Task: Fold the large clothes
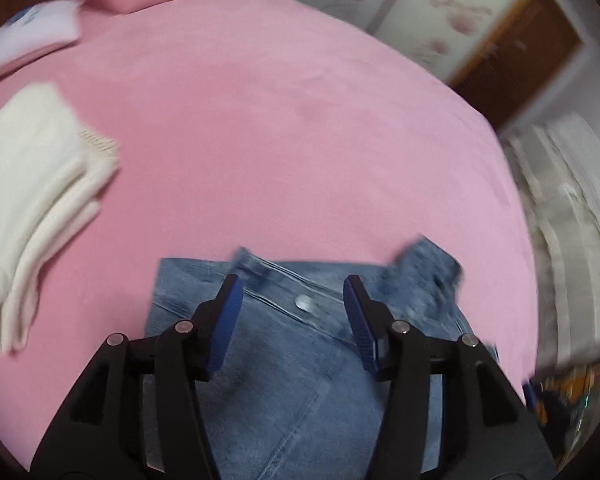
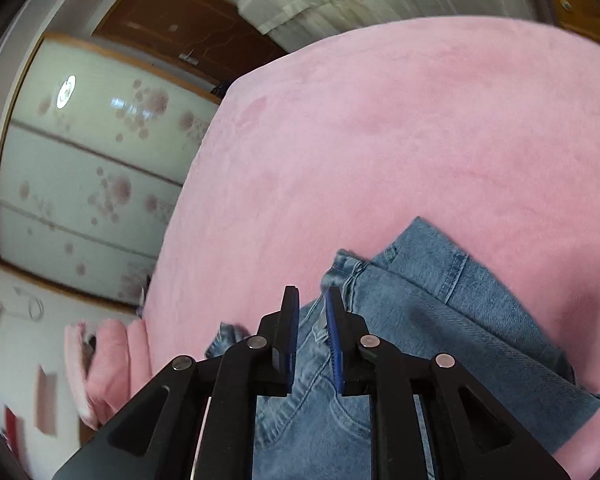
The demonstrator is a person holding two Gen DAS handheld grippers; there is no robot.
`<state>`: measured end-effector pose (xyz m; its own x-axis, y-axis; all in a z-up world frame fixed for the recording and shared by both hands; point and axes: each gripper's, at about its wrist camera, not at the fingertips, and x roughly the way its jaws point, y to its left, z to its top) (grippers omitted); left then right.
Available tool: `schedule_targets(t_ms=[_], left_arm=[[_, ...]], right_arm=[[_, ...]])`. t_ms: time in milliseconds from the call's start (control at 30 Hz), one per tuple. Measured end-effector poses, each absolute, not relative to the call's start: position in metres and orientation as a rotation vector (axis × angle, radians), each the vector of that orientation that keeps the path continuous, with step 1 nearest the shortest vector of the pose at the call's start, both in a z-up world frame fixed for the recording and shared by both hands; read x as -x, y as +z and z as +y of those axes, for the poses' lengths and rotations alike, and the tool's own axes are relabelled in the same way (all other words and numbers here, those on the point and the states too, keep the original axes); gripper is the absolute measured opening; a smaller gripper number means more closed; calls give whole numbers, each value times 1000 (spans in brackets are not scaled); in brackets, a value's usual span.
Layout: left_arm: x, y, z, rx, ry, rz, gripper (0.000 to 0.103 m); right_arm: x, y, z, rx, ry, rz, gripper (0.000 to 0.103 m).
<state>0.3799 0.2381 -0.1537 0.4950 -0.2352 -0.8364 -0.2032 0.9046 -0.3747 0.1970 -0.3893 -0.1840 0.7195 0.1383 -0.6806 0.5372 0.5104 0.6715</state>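
Left wrist view, left to right: a folded cream garment (image 1: 40, 196) sits at the left side of the pink bedspread (image 1: 280, 120), looks like a finished item set aside; a pale pink pillow (image 1: 32, 36) lies behind it with a small blue mark, too blurred to read. The jeans (image 1: 284, 360) lie near the front edge of the bed, under the left gripper (image 1: 294, 300). Its jaws stand fairly wide, nothing between the pads, denim below them with the metal waist button (image 1: 305, 303) showing. So that side reads as released. Right wrist view: wardrobe doors with a floral print (image 2: 92, 168) at left, no text on them. The right gripper (image 2: 314, 312) stands narrow, with only a slim gap; a fold of waistband runs up just past the tips, but whether the pads pinch it cannot be told from this angle. The jeans look doubled over, one layer lying across another at right, edges not squared. Judgement: one garment done, jeans mid-fold, at least one more fold plus tidying left. No brand, label or legible writing anywhere.
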Motion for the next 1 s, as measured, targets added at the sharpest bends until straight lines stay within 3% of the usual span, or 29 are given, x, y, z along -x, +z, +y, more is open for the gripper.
schedule_targets(t_ms=[100, 200, 300, 633, 833, 1000], left_arm=[[-359, -159, 218, 464, -116, 1121, 45], [-334, -185, 186, 477, -224, 1245, 21], [-302, -215, 155, 487, -291, 1362, 13], [-232, -268, 90, 428, -381, 1548, 12], [-247, -288, 64, 328, -416, 1560, 12], [-274, -287, 56, 250, -346, 1455, 11]], right_arm=[[-199, -181, -361, -935, -177, 842, 14], [-197, -196, -313, -809, -58, 973, 14], [-184, -217, -260, -720, 88, 1102, 10], [-120, -245, -180, -467, 336, 1337, 3], [-135, -281, -202, -667, 285, 1410, 1], [-166, -298, -203, -678, 272, 1339, 1]])
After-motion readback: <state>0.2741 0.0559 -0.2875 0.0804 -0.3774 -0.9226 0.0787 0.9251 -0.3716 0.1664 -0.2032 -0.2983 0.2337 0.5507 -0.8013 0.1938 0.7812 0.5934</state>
